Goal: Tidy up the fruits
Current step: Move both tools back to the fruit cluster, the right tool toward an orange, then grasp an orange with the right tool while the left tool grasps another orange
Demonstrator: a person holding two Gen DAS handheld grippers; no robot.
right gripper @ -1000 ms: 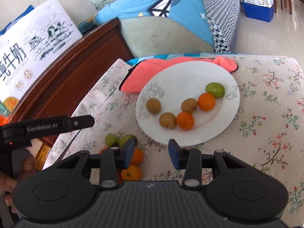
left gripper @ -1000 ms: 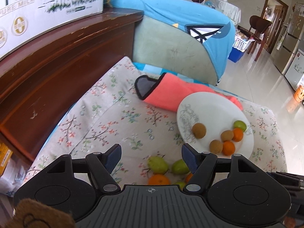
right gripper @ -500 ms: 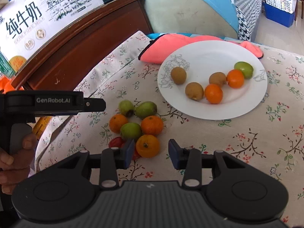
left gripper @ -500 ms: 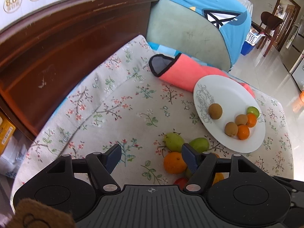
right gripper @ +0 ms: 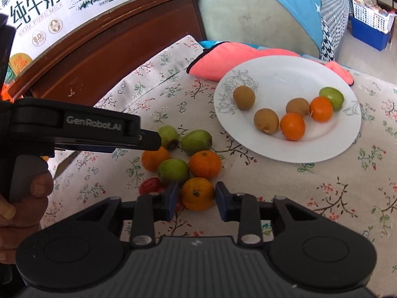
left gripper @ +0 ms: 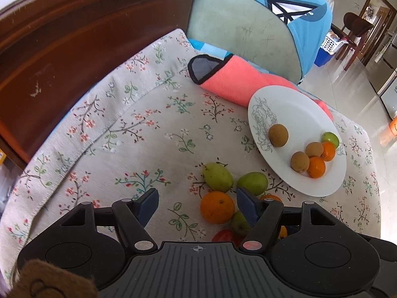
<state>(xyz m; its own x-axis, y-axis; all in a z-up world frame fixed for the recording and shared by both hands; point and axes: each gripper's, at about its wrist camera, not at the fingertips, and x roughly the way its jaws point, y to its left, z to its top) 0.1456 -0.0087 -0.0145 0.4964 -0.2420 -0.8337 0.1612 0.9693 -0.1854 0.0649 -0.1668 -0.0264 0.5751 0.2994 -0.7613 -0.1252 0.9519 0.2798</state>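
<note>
A white plate (right gripper: 285, 79) (left gripper: 292, 104) on the floral cloth holds three kiwis (right gripper: 244, 97), two oranges (right gripper: 292, 126) and a green fruit (right gripper: 331, 98). A loose pile of oranges, green fruits and red tomatoes (right gripper: 150, 185) lies in front of it. My right gripper (right gripper: 197, 200) is open, its fingers on either side of the nearest orange (right gripper: 197, 193), not closed on it. My left gripper (left gripper: 197, 204) is open and empty above the pile, an orange (left gripper: 217, 207) between its fingers. The left tool's side also shows in the right wrist view (right gripper: 74, 129).
A pink cloth (left gripper: 233, 79) lies behind the plate. A dark wooden headboard (left gripper: 74, 37) runs along the left, with a milk carton box (right gripper: 49, 2) on it. A blue and green cushion (left gripper: 260, 12) stands behind. The tiled floor (left gripper: 352, 74) drops off at the right.
Both grippers have moved down and closer to the loose fruit pile. My right gripper's fingers now flank the nearest orange. Both stay open.
</note>
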